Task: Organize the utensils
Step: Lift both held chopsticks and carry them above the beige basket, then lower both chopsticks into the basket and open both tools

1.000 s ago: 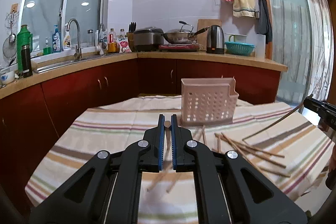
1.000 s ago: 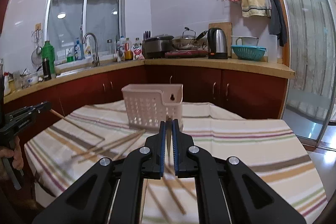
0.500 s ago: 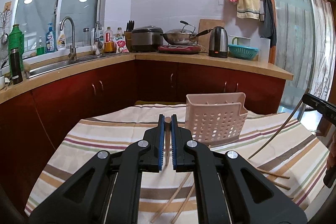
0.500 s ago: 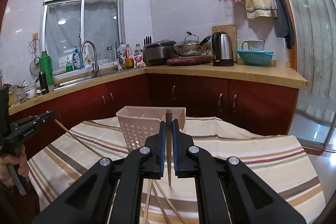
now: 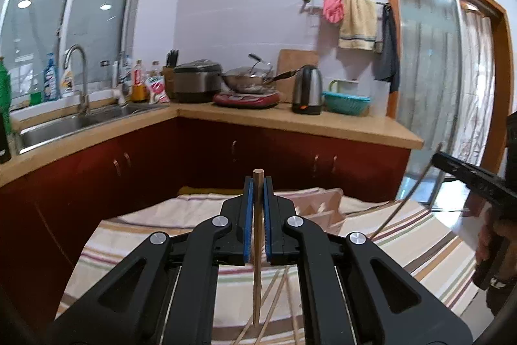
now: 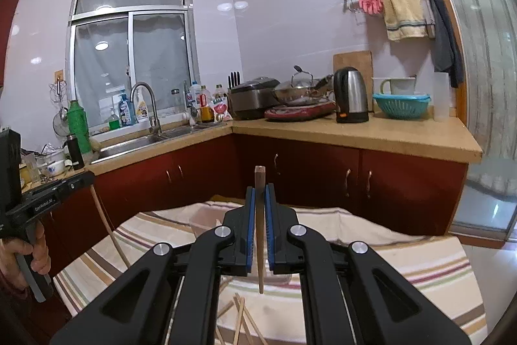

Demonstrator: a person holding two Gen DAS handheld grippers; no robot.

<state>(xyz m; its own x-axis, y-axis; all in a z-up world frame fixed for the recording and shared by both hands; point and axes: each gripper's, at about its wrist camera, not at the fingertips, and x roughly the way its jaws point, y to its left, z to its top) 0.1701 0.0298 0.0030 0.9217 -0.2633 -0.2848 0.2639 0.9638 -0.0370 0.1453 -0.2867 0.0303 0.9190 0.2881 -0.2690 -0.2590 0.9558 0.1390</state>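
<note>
My left gripper [image 5: 258, 186] is shut on a wooden chopstick [image 5: 257, 248] that hangs upright between the blue pads, above the striped tablecloth [image 5: 135, 235]. My right gripper [image 6: 259, 194] is shut on a darker chopstick [image 6: 260, 235], also upright. The pink slotted utensil basket [image 5: 320, 206] stands on the table just beyond the left gripper, mostly hidden by it; in the right wrist view the basket [image 6: 203, 217] shows only partly behind the fingers. Several loose chopsticks [image 5: 274, 290] lie on the cloth below; loose chopsticks [image 6: 240, 316] also show under the right gripper.
Red cabinets with a wooden counter [image 5: 290, 122] wrap the room behind the table, carrying a sink [image 5: 64, 122], kettle [image 5: 307, 92], wok and rice cooker. A glass sliding door [image 5: 436, 86] is at the right. A hand [image 6: 22, 251] grips the left tool's handle.
Both grippers have risen with their chopsticks, which now hang clear of the table. The basket has sunk in both views and is now largely hidden behind the fingers.
</note>
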